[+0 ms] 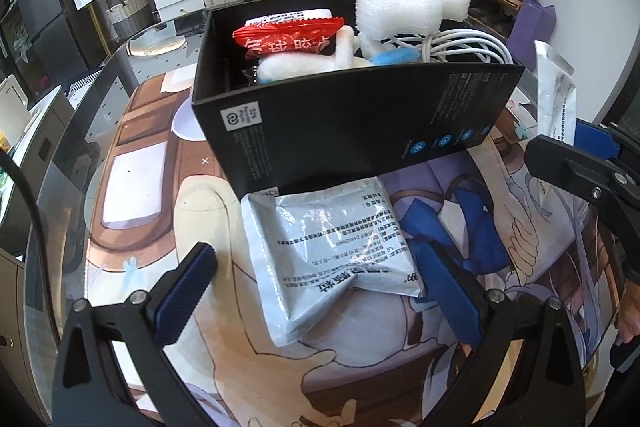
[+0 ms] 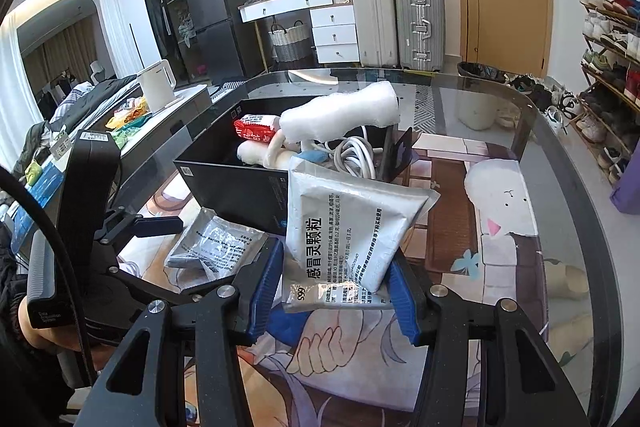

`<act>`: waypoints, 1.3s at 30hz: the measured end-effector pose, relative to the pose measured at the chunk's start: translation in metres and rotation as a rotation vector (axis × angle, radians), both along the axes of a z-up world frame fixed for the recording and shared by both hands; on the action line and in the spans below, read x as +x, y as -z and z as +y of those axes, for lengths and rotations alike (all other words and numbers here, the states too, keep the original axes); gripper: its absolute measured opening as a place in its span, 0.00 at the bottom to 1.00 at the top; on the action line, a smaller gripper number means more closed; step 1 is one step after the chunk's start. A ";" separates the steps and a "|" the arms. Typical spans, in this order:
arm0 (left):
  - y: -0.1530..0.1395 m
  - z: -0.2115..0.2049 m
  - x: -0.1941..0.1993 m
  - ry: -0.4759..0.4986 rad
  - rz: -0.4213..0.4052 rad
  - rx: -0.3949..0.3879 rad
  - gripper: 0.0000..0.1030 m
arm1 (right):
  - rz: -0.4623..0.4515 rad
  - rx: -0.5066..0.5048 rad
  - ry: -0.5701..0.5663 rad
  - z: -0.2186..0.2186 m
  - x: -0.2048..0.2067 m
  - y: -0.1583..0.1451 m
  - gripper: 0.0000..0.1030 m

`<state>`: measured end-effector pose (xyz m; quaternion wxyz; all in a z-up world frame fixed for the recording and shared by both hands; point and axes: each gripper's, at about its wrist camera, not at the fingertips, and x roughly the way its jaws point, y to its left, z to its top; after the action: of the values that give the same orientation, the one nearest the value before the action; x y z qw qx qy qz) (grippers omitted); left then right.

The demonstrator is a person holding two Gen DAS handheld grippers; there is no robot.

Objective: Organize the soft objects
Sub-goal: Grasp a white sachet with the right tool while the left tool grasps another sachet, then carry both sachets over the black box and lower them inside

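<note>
A black box [image 1: 352, 115] stands on the printed mat and holds a red snack packet [image 1: 288, 37], white foam [image 1: 412, 7], a white cable [image 1: 468, 47] and other soft things. A silver sachet [image 1: 332, 251] lies flat on the mat in front of the box, between the fingers of my open left gripper [image 1: 320, 291]. My right gripper [image 2: 334, 287] is shut on a second silver sachet [image 2: 344, 231] and holds it upright above the mat, just right of the box [image 2: 240, 183]. The lying sachet also shows in the right wrist view [image 2: 216, 247].
The glass table's curved edge [image 2: 560, 147] runs round the mat. A desk, suitcases [image 2: 400, 23] and a shoe rack [image 2: 612, 67] stand beyond it. A purple bag [image 1: 536, 23] sits behind the box at the right.
</note>
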<state>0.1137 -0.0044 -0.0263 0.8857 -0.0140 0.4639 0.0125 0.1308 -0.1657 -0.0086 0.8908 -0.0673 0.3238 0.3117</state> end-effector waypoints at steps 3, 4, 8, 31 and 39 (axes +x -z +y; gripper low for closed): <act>-0.003 -0.006 -0.005 0.025 -0.016 0.004 0.83 | 0.003 0.003 0.000 0.000 0.000 0.000 0.50; -0.004 -0.008 -0.006 0.034 -0.022 0.005 0.74 | 0.002 0.003 0.001 0.000 0.000 0.000 0.50; -0.009 -0.010 -0.009 0.064 -0.039 0.000 0.56 | -0.002 0.003 -0.006 0.001 -0.001 -0.002 0.50; -0.033 0.008 -0.038 0.085 -0.136 -0.047 0.44 | -0.043 0.010 -0.033 0.002 -0.018 -0.013 0.50; -0.054 0.017 -0.046 0.069 -0.211 -0.062 0.44 | -0.060 0.029 -0.035 -0.002 -0.020 -0.020 0.50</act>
<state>0.0674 0.0125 0.0278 0.9286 -0.0267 0.3685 -0.0338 0.1108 -0.1673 0.0113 0.8953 -0.0695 0.2913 0.3297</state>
